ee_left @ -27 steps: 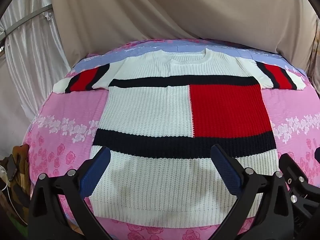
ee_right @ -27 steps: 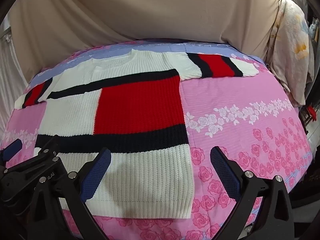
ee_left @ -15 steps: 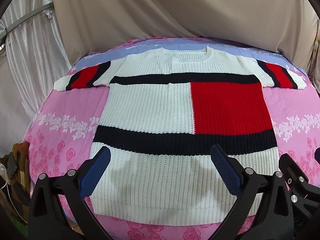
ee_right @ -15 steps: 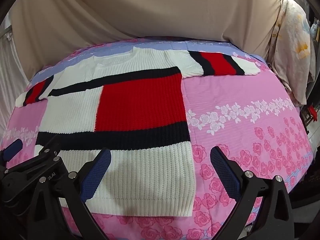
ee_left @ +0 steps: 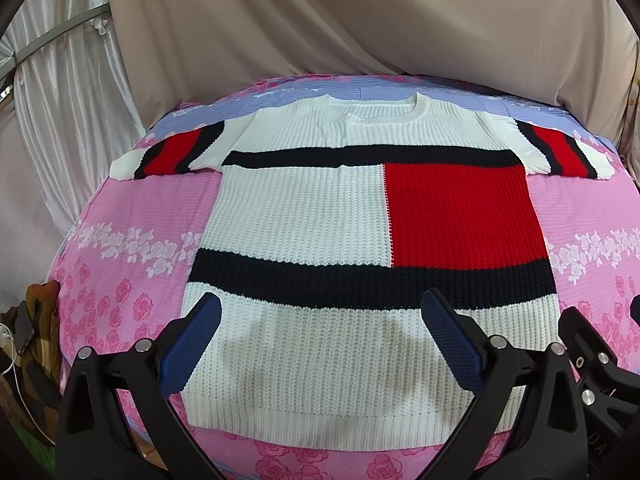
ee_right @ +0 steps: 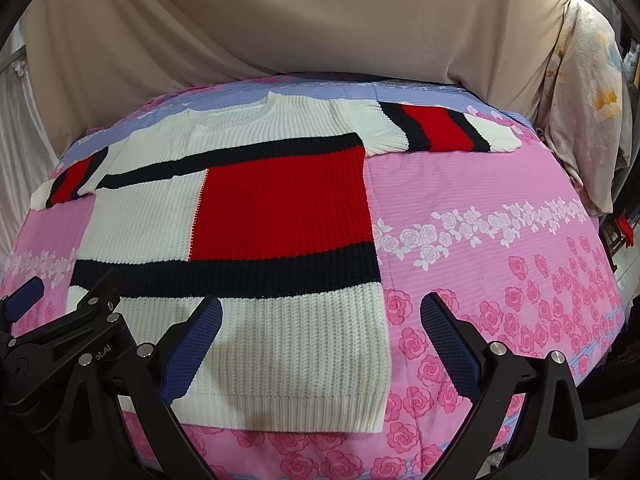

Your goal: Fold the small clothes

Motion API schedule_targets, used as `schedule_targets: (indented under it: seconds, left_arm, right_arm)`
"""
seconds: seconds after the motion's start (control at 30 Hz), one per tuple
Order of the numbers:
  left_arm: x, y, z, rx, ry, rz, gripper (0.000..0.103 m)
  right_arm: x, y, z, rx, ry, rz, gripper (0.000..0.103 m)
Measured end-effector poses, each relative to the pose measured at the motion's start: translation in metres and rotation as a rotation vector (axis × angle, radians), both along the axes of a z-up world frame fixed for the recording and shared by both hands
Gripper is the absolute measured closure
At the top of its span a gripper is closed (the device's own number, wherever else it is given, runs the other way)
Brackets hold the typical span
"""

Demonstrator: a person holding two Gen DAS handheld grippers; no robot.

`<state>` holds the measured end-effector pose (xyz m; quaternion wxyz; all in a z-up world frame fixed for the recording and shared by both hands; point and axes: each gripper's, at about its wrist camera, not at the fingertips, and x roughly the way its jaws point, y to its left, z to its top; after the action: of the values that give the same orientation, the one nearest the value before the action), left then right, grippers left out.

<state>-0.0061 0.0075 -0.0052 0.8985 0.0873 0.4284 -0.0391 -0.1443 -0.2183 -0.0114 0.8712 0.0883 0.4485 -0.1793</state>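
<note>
A knitted short-sleeved sweater [ee_left: 304,216], white with navy bands and a red block, lies flat and spread out on a pink rose-print bed cover [ee_left: 132,216], collar at the far side. It also shows in the right wrist view [ee_right: 272,208]. My left gripper [ee_left: 320,340] is open and empty, hovering above the white hem area. My right gripper [ee_right: 320,340] is open and empty above the sweater's right hem corner. The left gripper's body [ee_right: 60,332] shows at the lower left of the right wrist view.
Beige cloth [ee_left: 360,20] hangs behind the bed, and a white curtain [ee_left: 60,92] hangs on the left. A pale floral cloth [ee_right: 588,100] hangs at the right. Brown clutter and a cable [ee_left: 24,344] sit off the bed's left edge.
Both grippers have drawn back slightly toward the near edge, so more of the sweater's hem shows. The sweater has not moved and both grippers stay open.
</note>
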Motion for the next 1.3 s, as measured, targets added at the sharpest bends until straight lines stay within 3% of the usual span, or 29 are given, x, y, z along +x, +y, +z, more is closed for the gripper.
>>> schedule_targets:
  seconds: [1.3]
  left_arm:
    - [0.0006, -0.0025, 0.0005, 0.003, 0.003, 0.003, 0.006]
  right_arm:
    - [-0.0010, -0.0018, -0.0004, -0.001, 0.005, -0.002, 0.005]
